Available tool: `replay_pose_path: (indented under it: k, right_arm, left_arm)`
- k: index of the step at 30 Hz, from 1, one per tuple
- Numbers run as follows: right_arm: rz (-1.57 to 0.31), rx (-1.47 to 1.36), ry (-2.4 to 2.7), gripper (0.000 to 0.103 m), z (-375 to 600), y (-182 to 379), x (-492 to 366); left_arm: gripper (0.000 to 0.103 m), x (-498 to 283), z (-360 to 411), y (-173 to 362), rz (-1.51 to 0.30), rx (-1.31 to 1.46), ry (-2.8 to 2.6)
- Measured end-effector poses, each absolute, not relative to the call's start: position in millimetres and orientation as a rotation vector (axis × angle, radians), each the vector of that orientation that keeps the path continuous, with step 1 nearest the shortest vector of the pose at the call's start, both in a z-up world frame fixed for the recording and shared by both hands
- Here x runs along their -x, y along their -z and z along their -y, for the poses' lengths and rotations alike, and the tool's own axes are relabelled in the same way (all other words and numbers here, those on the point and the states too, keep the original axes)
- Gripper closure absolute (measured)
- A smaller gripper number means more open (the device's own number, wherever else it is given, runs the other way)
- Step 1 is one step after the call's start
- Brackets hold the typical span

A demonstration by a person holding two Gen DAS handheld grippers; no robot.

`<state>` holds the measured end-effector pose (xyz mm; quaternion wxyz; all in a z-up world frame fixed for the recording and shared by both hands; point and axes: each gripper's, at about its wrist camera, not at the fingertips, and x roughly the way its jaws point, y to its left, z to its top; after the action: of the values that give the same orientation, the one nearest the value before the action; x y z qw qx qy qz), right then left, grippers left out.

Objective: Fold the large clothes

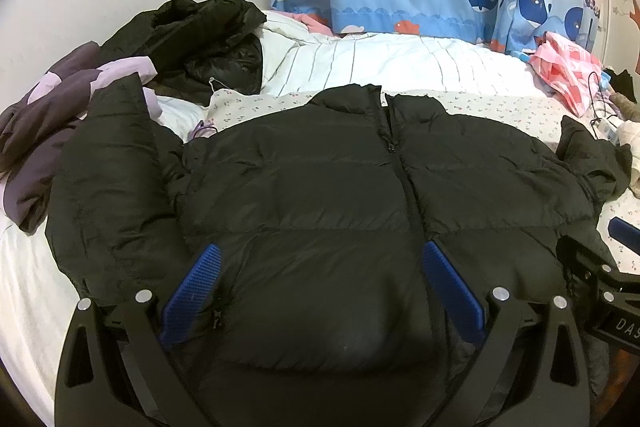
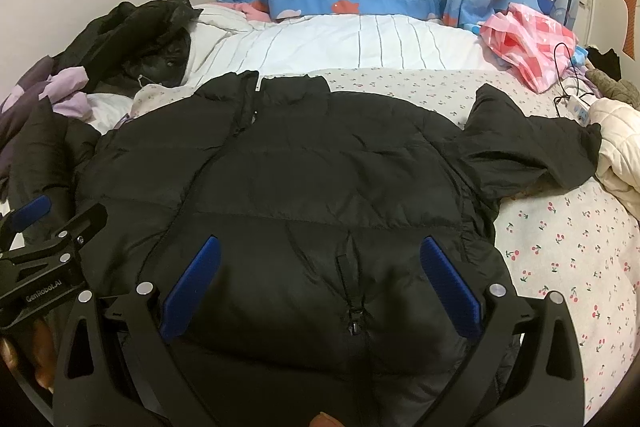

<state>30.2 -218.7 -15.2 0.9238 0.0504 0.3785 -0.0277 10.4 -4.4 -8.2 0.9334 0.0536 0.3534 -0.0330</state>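
A black puffer jacket (image 1: 320, 179) lies face up on the bed, zipped, collar toward the curtain. It also shows in the right wrist view (image 2: 320, 179). Its left sleeve (image 1: 104, 167) is bent up at the left; its right sleeve (image 2: 532, 151) spreads out to the right. My left gripper (image 1: 320, 267) is open above the jacket's lower hem, left of the zip. My right gripper (image 2: 320, 263) is open above the lower hem near a pocket zip (image 2: 352, 291). Neither holds anything.
The bed has a cherry-print sheet (image 2: 560, 247) and a white striped duvet (image 1: 400, 63). Another black jacket (image 1: 192, 39) and a purple garment (image 1: 48, 115) lie at left. A pink bag (image 2: 528, 47), a cable with power strip (image 2: 576, 103) and a cream quilted item (image 2: 620, 147) lie at right.
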Motion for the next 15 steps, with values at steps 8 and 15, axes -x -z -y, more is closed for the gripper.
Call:
replay_pose_path:
  k: [8, 15]
  right_arm:
    - [-0.778, -0.109, 0.065, 0.006, 228.0, 16.4, -30.9]
    - [-0.797, -0.119, 0.058, 0.006, 230.6, 17.7, -33.6]
  left_arm:
    - [0.006, -13.8, 7.0, 9.2, -0.728, -0.096, 0.075]
    - [0.006, -18.1, 6.8, 10.3, -0.734, -0.086, 0.08]
